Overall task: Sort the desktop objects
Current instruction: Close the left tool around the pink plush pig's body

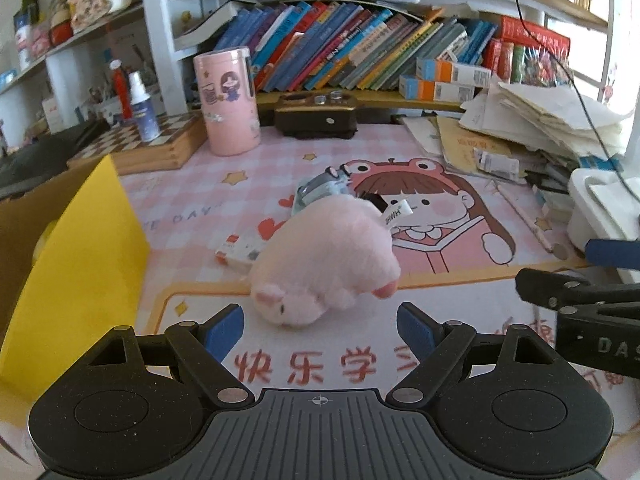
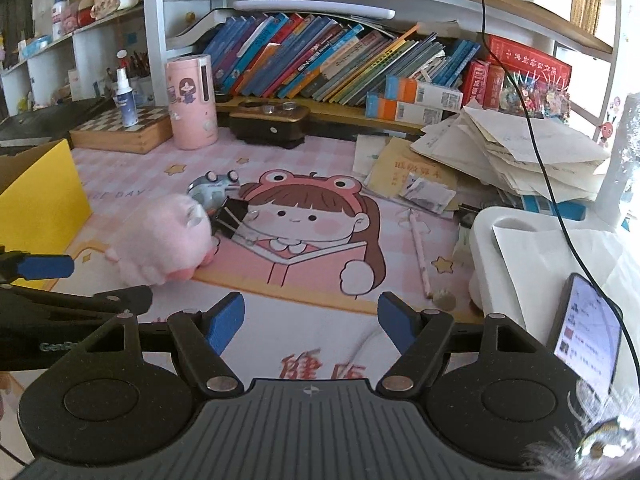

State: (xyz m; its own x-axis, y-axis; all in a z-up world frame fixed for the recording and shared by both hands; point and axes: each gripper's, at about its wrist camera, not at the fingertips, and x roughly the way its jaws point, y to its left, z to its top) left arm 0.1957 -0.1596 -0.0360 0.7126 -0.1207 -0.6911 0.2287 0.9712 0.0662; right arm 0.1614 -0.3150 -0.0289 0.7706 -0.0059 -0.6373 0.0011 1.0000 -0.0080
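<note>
A pink plush pig (image 1: 324, 260) lies on its side on the counter (image 1: 208, 184), which is covered by a pink checked mat with a cartoon girl reading a book. The pig is soft and rounded, with stubby darker-pink feet and a white sewn-in tag near its back. Its snout points towards the left gripper (image 1: 320, 330), whose blue-padded jaws stand wide apart and empty, just short of the toy.

Touching the pig's far side is a small grey frog-eyed gadget (image 2: 214, 188), and a black binder clip (image 2: 232, 216) lies just beside it. A small red-and-white box (image 1: 238, 254) sits against the pig's left flank; what it is cannot be made out.

The right gripper (image 2: 312, 322) hangs open and empty over bare mat, to the pig's right. A yellow box (image 1: 76, 264) stands at the left edge. A pink canister (image 1: 228, 102) stands upright near the back, below a shelf of slanting books (image 1: 352, 48). A pencil (image 2: 420, 256) lies to the right.
</note>
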